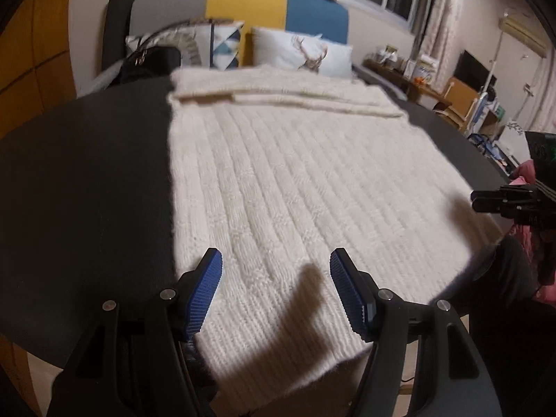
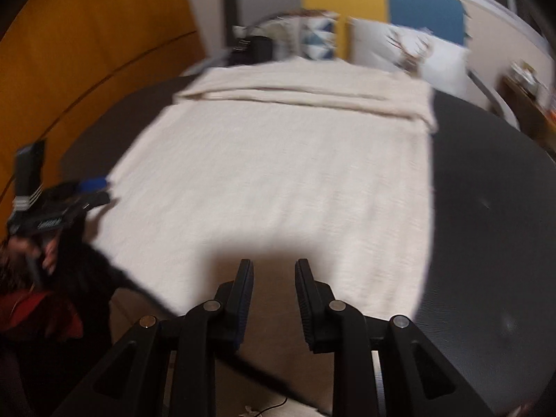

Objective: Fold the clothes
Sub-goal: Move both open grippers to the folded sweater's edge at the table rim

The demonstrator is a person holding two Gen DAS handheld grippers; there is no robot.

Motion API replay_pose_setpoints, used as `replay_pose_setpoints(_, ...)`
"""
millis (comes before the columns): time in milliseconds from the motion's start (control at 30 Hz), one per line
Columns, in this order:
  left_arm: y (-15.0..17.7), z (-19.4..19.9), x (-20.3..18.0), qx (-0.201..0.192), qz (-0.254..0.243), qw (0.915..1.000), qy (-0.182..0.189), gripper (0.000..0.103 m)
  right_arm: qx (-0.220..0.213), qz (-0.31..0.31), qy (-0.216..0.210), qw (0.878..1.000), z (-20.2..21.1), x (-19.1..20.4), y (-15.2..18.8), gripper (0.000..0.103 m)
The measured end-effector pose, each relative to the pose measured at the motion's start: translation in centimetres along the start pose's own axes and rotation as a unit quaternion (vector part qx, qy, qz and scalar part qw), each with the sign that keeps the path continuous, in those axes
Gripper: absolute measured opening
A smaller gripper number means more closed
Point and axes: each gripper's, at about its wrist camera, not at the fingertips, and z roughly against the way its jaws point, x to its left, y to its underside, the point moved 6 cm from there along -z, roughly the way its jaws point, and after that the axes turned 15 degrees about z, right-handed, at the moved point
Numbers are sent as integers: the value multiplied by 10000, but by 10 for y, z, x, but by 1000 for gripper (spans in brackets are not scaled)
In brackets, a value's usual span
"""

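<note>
**Cream knit flat on black table**

Cream ribbed sweater [image 1: 295, 187] lies spread on the table [image 1: 87, 180], its far end folded over. Left gripper [image 1: 276, 292] gapes wide and empty above the near hem; right gripper [image 2: 272, 299] stands partly open, empty. No legible writing.

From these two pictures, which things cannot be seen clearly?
- Cream knit garment: its type; sleeves folded away, near hem past the table edge.
- Same garment, right wrist view: knit texture lost to motion blur.
- Shelf items: too small.
- Left gripper: fingers blurred.
</note>
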Motion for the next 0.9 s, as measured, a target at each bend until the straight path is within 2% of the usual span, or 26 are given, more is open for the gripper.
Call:
replay_pose_setpoints(67,3,-6,-3,98,-113,9998,-114,69,145,-181,25,9997,-8,-9,8,24)
replay_pose_setpoints(200,5,-5,-10,133,-356,9991,-182,69,11,-315,-164,9994,-5,-7,26,25)
replay_pose_setpoints(300,9,1,-13,269,-480,9984,-131,69,-20,-337,-391,9987,3,-7,36,25)
replay_pose_setpoints(367,11,7,-10,362,-388,9986,-46,69,-37,-501,-614,9968,10,-12,40,25)
replay_pose_setpoints(467,7,21,8,334,76,9994,99,69,-364,-942,-656,9927,27,-32,43,25)
replay_pose_setpoints(600,1,36,44,263,825,9960,238,69,-737,-1651,-886,9795,51,-68,57,25)
replay_pose_setpoints(667,-3,43,62,227,1197,9921,307,69,-712,-1922,-936,9743,53,-81,65,25)
replay_pose_setpoints(733,0,44,76,363,1546,9863,449,69,-675,-2103,-1081,9693,50,-86,70,26)
replay_pose_setpoints(833,7,40,80,589,1729,9810,649,69,-524,-2250,-1289,9644,40,-85,75,27)
replay_pose_setpoints(900,8,38,78,606,1757,9798,739,69,-471,-2311,-1377,9620,34,-83,75,27)
